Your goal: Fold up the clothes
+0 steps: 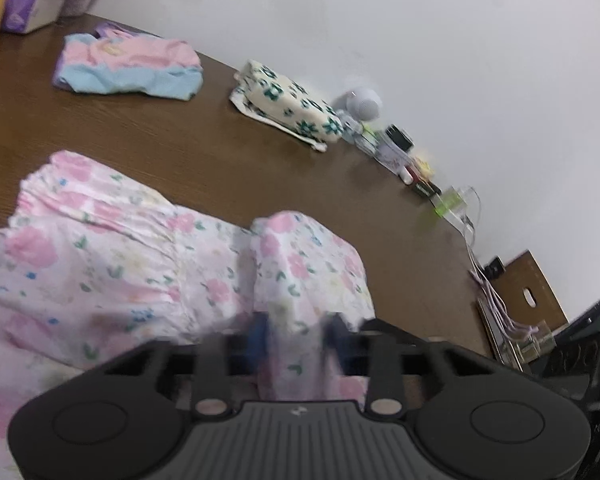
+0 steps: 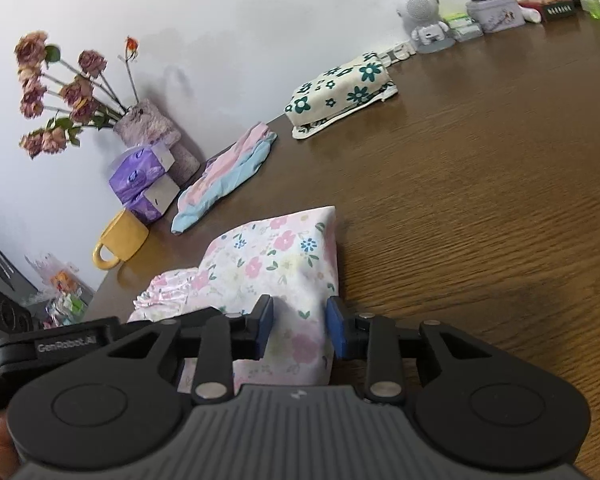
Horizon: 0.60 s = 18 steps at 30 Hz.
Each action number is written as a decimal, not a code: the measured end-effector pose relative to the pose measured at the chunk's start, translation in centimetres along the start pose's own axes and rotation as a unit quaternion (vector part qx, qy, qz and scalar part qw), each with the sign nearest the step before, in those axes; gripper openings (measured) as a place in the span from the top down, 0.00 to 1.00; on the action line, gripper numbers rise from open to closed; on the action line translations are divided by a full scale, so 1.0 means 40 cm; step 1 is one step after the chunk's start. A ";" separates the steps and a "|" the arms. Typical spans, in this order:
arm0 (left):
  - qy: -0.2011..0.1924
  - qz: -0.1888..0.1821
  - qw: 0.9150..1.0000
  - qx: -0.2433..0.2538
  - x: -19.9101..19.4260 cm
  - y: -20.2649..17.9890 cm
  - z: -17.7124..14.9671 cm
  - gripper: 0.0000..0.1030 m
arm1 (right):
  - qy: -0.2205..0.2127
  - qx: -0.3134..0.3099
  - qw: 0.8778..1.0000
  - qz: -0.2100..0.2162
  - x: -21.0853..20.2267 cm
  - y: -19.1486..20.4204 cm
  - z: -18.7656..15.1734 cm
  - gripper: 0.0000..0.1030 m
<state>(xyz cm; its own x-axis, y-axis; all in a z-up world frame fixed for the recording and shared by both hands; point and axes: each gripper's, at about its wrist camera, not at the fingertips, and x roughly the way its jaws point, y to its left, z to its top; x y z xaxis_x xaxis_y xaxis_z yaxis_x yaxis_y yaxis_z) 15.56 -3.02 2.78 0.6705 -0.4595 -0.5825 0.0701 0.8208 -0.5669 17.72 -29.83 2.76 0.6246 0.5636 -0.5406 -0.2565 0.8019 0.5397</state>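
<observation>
Both grippers pinch the pink floral garment (image 2: 276, 256) at lower centre of each view: the left gripper (image 1: 296, 340) and the right gripper (image 2: 300, 326) each have fingers closed on a raised fold. Bare brown table (image 2: 480, 184) spreads right of the cloth. A vase (image 2: 152, 128) at upper left holds dried roses. The gripper's arm reads "GenRobot.AI".
</observation>
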 end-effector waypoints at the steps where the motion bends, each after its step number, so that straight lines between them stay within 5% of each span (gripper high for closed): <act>1: -0.002 0.000 1.000 -0.003 -0.002 0.001 0.001 0.72 | 0.000 0.007 1.000 0.004 -0.001 -0.008 0.006 0.70; 4: -0.015 0.009 1.000 -0.007 -0.002 0.001 0.018 0.43 | -0.009 0.032 0.999 0.005 0.007 -0.033 0.034 0.67; 7: -0.024 0.021 0.999 -0.010 0.009 0.000 0.040 0.37 | -0.011 0.045 0.999 0.006 0.032 -0.045 0.063 0.67; 12: -0.029 0.029 0.999 -0.018 0.044 0.009 0.071 0.39 | -0.004 0.057 0.998 0.003 0.077 -0.048 0.084 0.66; 16: -0.021 0.010 1.000 -0.017 0.054 0.022 0.077 0.68 | 0.001 0.049 0.999 0.007 0.092 -0.039 0.079 0.74; 18: -0.019 0.006 1.000 -0.019 0.056 0.027 0.082 0.67 | -0.001 0.049 0.999 0.004 0.093 -0.038 0.084 0.73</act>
<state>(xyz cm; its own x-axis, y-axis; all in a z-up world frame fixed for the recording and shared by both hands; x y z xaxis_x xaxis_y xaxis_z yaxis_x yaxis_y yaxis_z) 19.56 -2.06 2.76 0.6985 -0.4354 -0.5679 0.0341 0.8129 -0.5814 22.93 -29.61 2.10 0.6245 0.5701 -0.5339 -0.1882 0.7732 0.6056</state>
